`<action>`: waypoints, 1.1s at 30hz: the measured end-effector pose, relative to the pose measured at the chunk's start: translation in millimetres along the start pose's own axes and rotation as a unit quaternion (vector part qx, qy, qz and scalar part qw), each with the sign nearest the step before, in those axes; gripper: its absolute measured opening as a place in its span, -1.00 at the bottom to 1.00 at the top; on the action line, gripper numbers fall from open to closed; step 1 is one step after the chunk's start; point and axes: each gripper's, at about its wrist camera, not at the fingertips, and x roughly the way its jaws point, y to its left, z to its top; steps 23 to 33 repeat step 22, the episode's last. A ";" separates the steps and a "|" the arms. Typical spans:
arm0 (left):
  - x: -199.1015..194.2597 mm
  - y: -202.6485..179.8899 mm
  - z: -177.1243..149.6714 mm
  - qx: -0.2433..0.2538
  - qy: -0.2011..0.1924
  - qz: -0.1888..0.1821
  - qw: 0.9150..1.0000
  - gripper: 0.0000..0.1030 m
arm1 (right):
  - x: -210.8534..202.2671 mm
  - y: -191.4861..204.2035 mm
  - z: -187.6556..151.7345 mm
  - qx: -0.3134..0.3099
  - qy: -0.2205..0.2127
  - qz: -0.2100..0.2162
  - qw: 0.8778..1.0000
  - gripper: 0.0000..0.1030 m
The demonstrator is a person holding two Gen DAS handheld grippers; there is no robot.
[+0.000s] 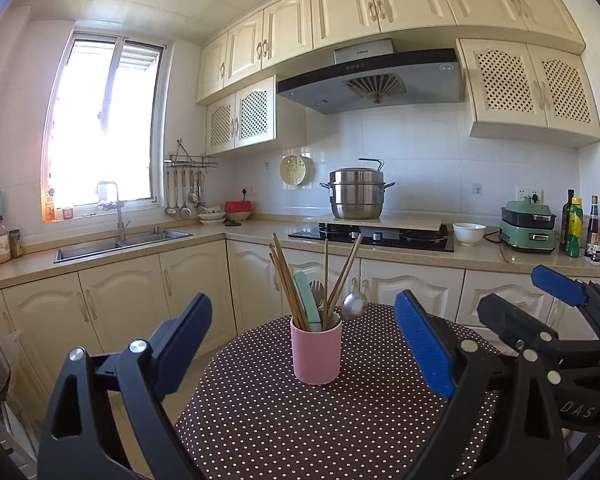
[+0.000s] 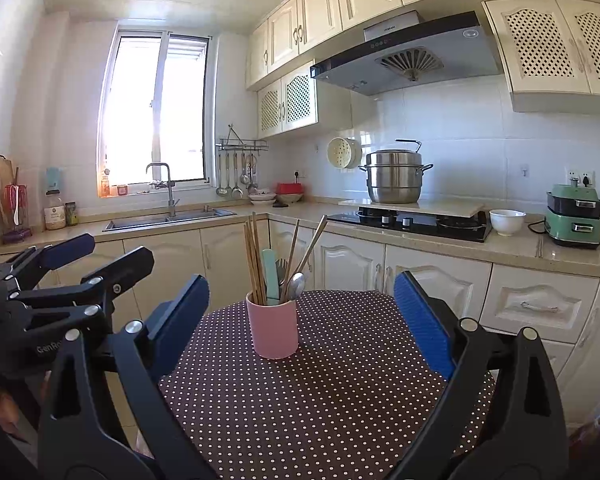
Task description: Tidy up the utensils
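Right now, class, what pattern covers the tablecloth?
White polka dots on the dark brown tablecloth, clearest in the right wrist view.

A: What kind of room?
B: A kitchen: cream cabinets (image 1: 340, 20), white tiled wall (image 1: 420, 148), bright window (image 1: 100, 120) over the sink (image 1: 120, 242).
A: And nearer?
B: A dotted brown tabletop (image 2: 320, 400).

Each tool, the left tool (image 1: 303, 340) and the right tool (image 2: 302, 322), is built from black plastic arms shaped like clamp levers, joined by round silver pins. The fingers (image 1: 424, 346) are faced with ribbed blue pads. White lettering, only partly legible, is printed on the black bodies.
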 end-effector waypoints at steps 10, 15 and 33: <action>17.5 -1.9 3.5 0.001 0.006 -0.001 1.000 0.76 | 16.5 -8.6 -0.2 0.005 0.004 -0.001 1.000 0.79; 27.9 -3.9 2.0 0.004 0.011 0.002 1.000 0.76 | 26.4 -12.1 -1.8 0.008 0.009 -0.001 1.000 0.79; 51.6 -1.0 -4.7 -0.002 0.032 0.005 0.999 0.76 | 49.0 -18.5 -7.5 0.015 0.026 0.003 1.000 0.79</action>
